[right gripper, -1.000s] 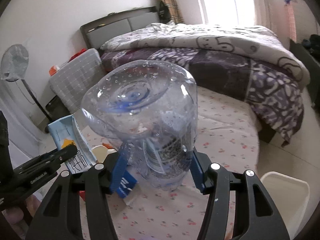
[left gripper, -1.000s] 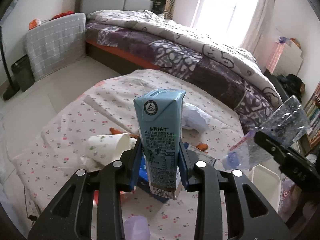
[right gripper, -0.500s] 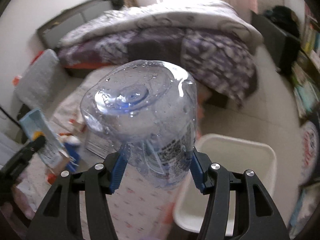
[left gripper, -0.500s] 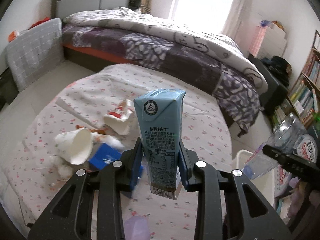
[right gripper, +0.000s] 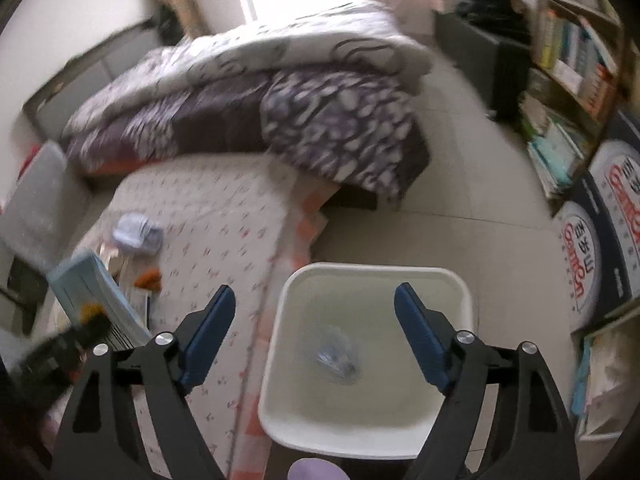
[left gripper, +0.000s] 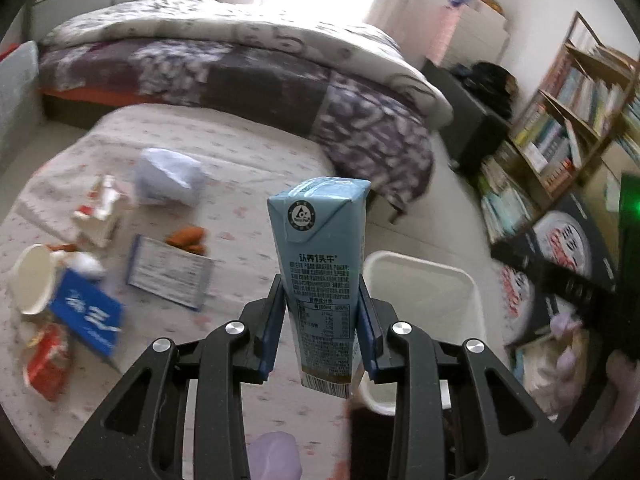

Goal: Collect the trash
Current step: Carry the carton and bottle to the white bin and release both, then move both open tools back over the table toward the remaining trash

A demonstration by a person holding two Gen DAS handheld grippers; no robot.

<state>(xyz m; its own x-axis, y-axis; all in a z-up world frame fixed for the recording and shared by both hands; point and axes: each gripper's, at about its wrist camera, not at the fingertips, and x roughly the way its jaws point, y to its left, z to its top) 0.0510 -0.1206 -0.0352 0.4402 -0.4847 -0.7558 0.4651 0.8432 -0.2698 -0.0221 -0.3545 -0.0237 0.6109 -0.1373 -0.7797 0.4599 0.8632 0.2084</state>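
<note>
Two grippers: my left one point(left gripper: 322, 330) squeezes the carton point(left gripper: 320, 276), my right one point(right gripper: 315, 326) hangs wide open over the bin point(right gripper: 374, 276) with a bottle point(right gripper: 337, 356) inside.

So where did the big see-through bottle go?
The right tongs swung over the white bin and opened; the clear bottle now lies inside. The left tongs moved toward the bin too, still gripping the blue milk carton.

Motion-blurred plastic bottle point(right gripper: 335, 354) inside the white bin point(right gripper: 296, 420), its label unreadable; bin's near rim hidden behind the milk carton point(left gripper: 322, 280) in left-wrist view.
</note>
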